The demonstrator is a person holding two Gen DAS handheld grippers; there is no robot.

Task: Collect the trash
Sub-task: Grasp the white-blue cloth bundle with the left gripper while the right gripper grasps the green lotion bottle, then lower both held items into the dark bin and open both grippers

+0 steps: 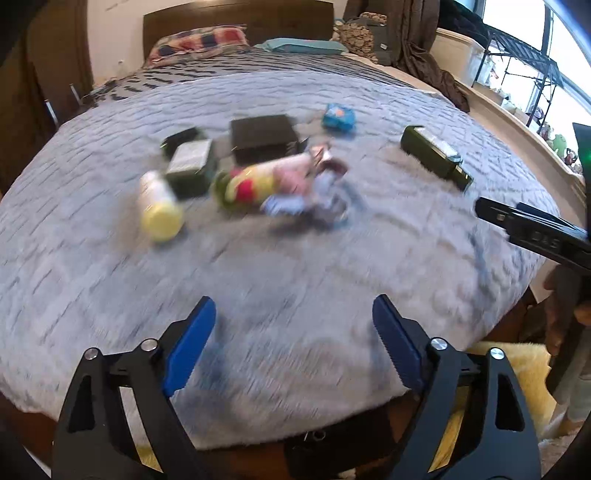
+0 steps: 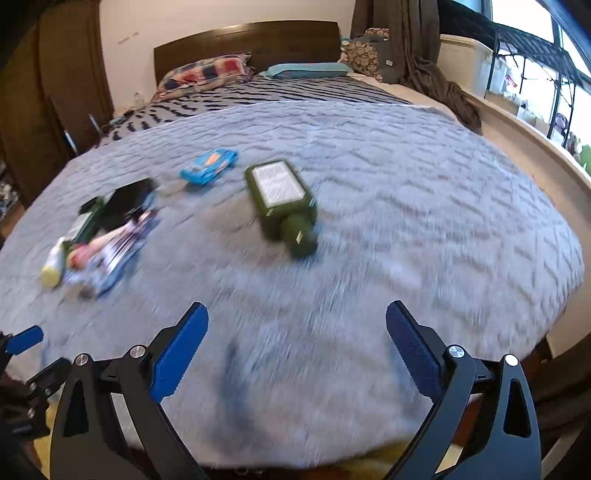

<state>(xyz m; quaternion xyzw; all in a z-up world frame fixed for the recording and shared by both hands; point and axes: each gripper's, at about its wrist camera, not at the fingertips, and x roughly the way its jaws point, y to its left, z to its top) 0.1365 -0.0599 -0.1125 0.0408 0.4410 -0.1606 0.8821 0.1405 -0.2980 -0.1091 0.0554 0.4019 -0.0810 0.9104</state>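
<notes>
Trash lies on a grey bedspread (image 1: 295,258). In the left wrist view I see a white bottle with a yellow cap (image 1: 159,205), a green flat bottle (image 1: 190,162), a black box (image 1: 263,137), a colourful wrapper pile (image 1: 284,182), a blue packet (image 1: 338,116) and a dark green bottle (image 1: 436,157). My left gripper (image 1: 293,343) is open and empty above the bed's near edge. My right gripper (image 2: 295,350) is open and empty; the dark green bottle (image 2: 282,201) lies ahead of it, the blue packet (image 2: 208,166) and wrapper pile (image 2: 107,247) to its left.
Pillows (image 1: 201,42) and a wooden headboard (image 1: 240,22) are at the far end. Clothes (image 1: 424,55) hang at the right by a window ledge (image 1: 517,122). A yellow rug (image 1: 517,369) lies on the floor below the bed's corner.
</notes>
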